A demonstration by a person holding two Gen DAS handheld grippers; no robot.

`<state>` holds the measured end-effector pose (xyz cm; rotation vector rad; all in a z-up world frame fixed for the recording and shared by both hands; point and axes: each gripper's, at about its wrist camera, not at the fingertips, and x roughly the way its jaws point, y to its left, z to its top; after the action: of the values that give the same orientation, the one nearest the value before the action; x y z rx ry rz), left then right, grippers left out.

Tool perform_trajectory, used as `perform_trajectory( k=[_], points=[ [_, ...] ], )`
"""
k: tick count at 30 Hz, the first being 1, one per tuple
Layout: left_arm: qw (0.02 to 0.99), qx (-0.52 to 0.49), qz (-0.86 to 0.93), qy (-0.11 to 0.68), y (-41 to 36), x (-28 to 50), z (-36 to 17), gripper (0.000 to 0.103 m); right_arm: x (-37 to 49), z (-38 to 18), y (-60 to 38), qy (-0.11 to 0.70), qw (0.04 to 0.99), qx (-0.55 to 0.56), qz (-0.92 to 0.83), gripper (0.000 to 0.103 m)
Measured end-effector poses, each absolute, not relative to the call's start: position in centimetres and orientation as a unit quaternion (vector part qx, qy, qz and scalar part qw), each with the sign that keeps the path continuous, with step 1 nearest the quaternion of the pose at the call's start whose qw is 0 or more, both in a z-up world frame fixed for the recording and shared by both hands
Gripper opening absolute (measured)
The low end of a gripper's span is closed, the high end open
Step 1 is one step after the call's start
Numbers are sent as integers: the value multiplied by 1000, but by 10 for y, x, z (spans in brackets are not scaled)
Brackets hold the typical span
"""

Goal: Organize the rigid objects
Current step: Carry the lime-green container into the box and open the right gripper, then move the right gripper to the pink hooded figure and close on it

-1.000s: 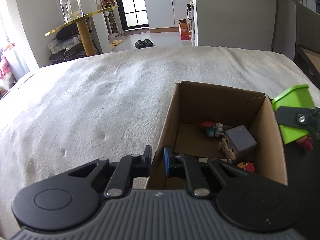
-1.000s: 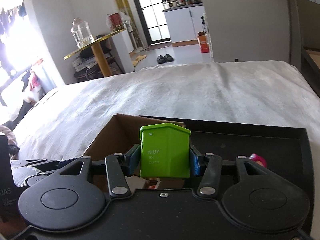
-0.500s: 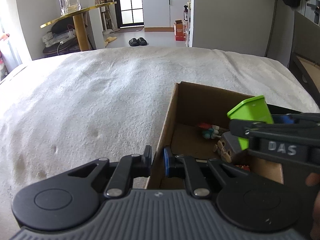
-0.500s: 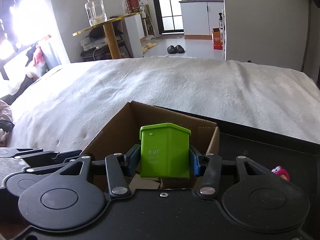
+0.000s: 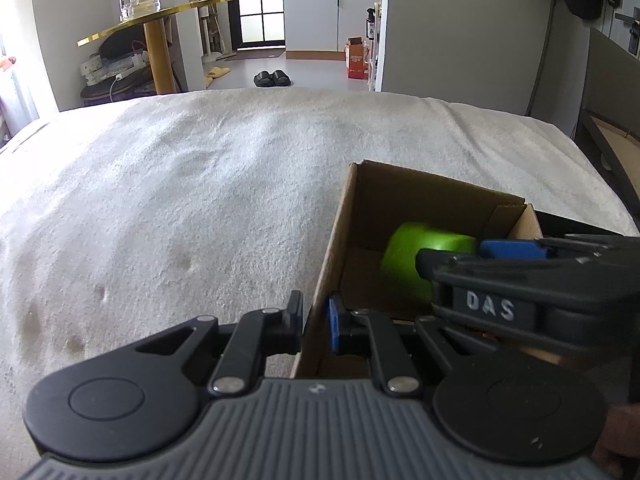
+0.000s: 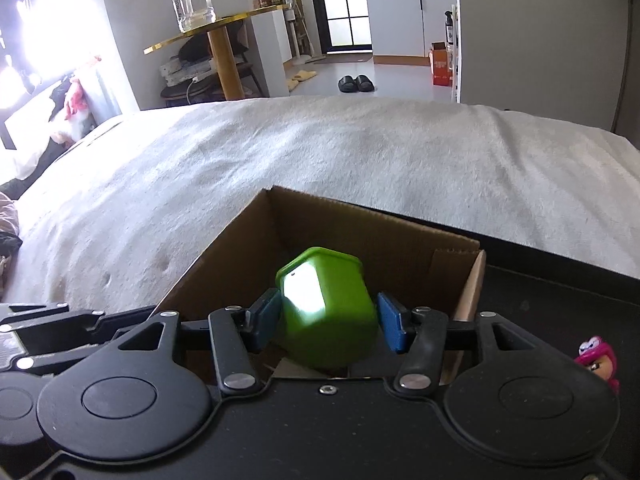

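Observation:
An open cardboard box sits on the white blanket. My left gripper is shut on the box's near left wall, one pad on each side of the cardboard. Over the box's inside, the jaws of my right gripper are opening. The green block is between them, tilted and blurred, and the right pad stands off it. The box's floor and the toys in it are hidden behind the block and the gripper.
A small pink toy figure lies on the black tray right of the box. The blanket stretches left and beyond. Past the bed stand a gold round table with a glass jar, and slippers on the floor.
My right gripper has moved left over the box and lower. Its jaws have widened, and the green block, upright and clamped before, has tipped over between them. The left gripper has kept its hold.

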<state>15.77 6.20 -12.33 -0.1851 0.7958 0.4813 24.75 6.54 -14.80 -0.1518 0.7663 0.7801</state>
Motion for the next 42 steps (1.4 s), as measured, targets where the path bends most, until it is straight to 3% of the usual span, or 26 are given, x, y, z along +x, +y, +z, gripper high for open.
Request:
perform_trajectory(
  k=[8, 10, 12, 14, 18, 31, 38, 42],
  points=[
    [882, -86, 240, 395, 62, 160, -122, 16, 235, -134, 42, 363, 854, -57, 370, 56],
    [880, -87, 241, 399, 61, 159, -121, 22, 234, -129, 33, 360, 857, -51, 366, 56],
    [879, -85, 244, 401, 60, 159, -120, 42, 234, -126, 25, 360, 859, -45, 361, 56],
    [879, -76, 248, 399, 57, 159, -117, 51, 233, -124, 16, 360, 861, -44, 357, 56],
    [880, -59, 249, 400, 51, 161, -112, 63, 234, -122, 0, 363, 864, -35, 348, 56],
    [878, -25, 247, 410, 32, 172, -111, 71, 238, -136, -37, 376, 869, -21, 322, 57],
    [876, -10, 248, 414, 22, 178, -110, 73, 244, -145, -54, 374, 876, -18, 303, 76],
    [872, 2, 256, 418, 17, 181, -113, 75, 249, -152, -61, 376, 879, -21, 294, 80]
  ],
)
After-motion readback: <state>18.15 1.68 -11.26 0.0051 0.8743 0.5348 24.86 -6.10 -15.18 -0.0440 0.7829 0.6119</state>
